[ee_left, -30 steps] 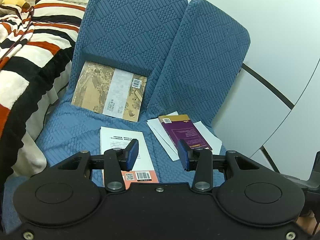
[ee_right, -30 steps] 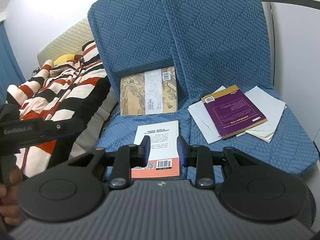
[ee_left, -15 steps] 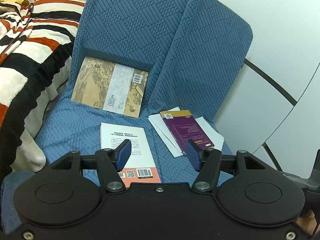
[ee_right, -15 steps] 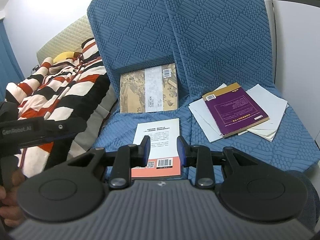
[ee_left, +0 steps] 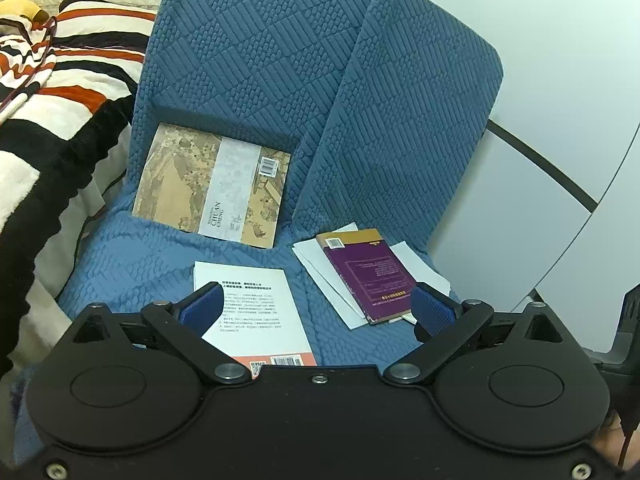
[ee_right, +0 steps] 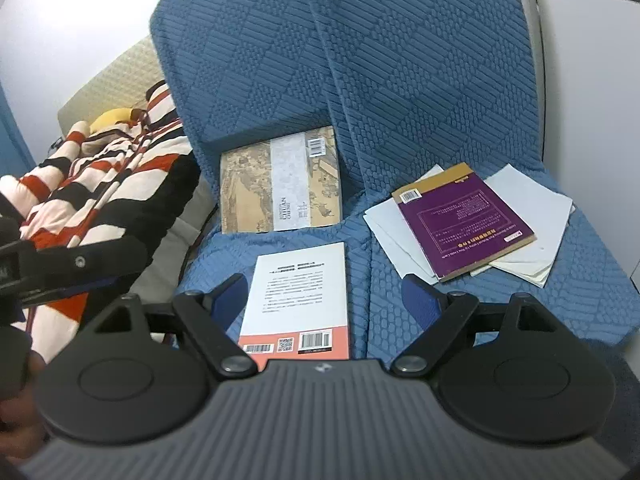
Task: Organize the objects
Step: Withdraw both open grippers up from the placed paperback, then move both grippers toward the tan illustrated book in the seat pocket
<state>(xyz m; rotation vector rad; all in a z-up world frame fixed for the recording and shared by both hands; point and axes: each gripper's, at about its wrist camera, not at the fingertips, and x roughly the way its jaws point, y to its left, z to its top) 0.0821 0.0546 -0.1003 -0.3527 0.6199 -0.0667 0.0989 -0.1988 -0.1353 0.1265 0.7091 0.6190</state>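
Blue quilted fabric covers the two seats (ee_left: 120, 264) and their backrests. A tan book (ee_left: 212, 188) leans against the left backrest, its lower edge on the seat. In front of it a white book (ee_left: 252, 304) with an orange strip and barcodes lies flat on the left seat. On the right seat a purple book (ee_left: 368, 276) lies flat on top of loose white papers (ee_left: 320, 268). A striped blanket (ee_left: 52, 92) in white, black and orange is piled just beside the left seat.

Both claws hover above the front of the seats, holding nothing. The left claw (ee_left: 316, 306) is spread wide, with the white book under its left finger and the purple book near its right. The right claw (ee_right: 326, 294) is also wide open, the white book showing between its blue pads (ee_right: 228, 294).
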